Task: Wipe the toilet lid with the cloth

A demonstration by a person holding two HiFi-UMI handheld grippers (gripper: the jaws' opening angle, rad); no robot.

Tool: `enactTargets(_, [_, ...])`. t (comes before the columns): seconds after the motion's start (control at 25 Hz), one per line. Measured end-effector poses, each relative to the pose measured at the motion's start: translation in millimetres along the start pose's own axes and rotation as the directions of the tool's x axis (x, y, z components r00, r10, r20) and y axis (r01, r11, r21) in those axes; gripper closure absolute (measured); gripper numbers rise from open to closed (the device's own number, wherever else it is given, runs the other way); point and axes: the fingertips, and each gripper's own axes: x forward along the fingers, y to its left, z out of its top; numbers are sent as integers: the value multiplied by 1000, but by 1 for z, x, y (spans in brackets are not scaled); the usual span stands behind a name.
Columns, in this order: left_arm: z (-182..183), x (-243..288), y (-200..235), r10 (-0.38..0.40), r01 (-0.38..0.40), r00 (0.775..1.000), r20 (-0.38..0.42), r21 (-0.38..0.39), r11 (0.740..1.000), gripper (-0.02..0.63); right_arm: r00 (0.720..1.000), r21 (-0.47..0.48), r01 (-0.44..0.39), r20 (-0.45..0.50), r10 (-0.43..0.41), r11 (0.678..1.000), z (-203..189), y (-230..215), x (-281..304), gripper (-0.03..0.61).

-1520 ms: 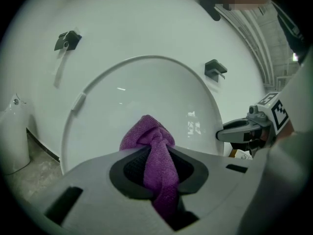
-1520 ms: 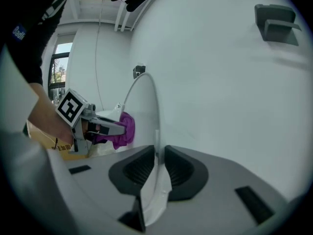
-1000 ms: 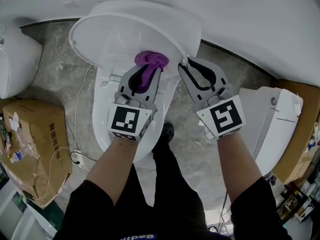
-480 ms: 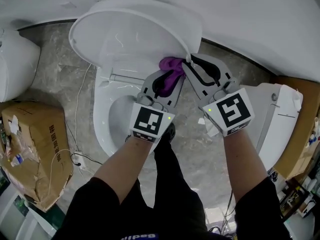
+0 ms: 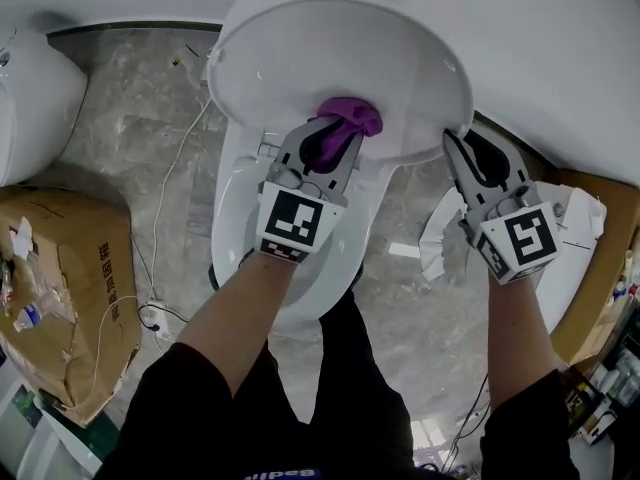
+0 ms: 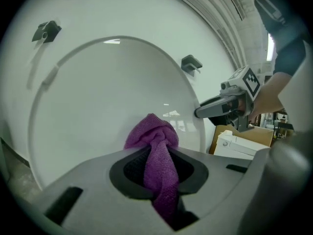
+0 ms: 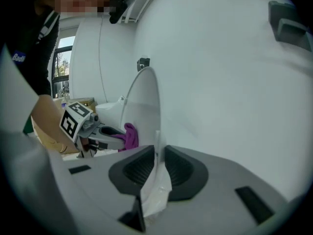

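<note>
The white toilet lid [image 5: 330,58] stands raised, its inner face toward me. My left gripper [image 5: 340,126] is shut on a purple cloth [image 5: 352,114], whose bunched end presses against the lower middle of the lid [image 6: 107,92]. The cloth [image 6: 152,137] runs back between the left gripper's [image 6: 157,153] fingers. My right gripper [image 5: 452,140] is shut on the lid's right rim. In the right gripper view the lid [image 7: 146,106] is edge-on, its thin edge pinched in the right gripper [image 7: 157,153] with a scrap of white film. The left gripper [image 7: 115,133] and cloth [image 7: 131,135] show there too.
Below the lid is the toilet bowl with its seat [image 5: 250,248]. A cardboard box [image 5: 70,298] stands at the left, another white toilet [image 5: 30,118] at far left. A white fixture [image 5: 560,238] stands at the right. A thin cable [image 5: 160,228] trails over the marble floor.
The left gripper swept the cloth right toward the right gripper, then back to the lid's middle. The right gripper stayed on the rim, and the two grippers now stand farther apart.
</note>
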Motion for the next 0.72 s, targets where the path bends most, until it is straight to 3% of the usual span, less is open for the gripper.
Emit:
enactTargets(0.36, [-27,-63,109,94,-94,994,-48,11,996,538,992,-15,113,-53,-114,993,-2,-3,1,502])
enactTargets(0.52, [-36,-79,130,102,-101,993,-54,31,994,538,987,-17,147,-67,-148,989,-2,-3,-1,502])
enactTargets(0.72, [-46,-85,140,165,-166,986,-40,-28,986,538,989,-31,137,-50,-139,990,4,0,1,502])
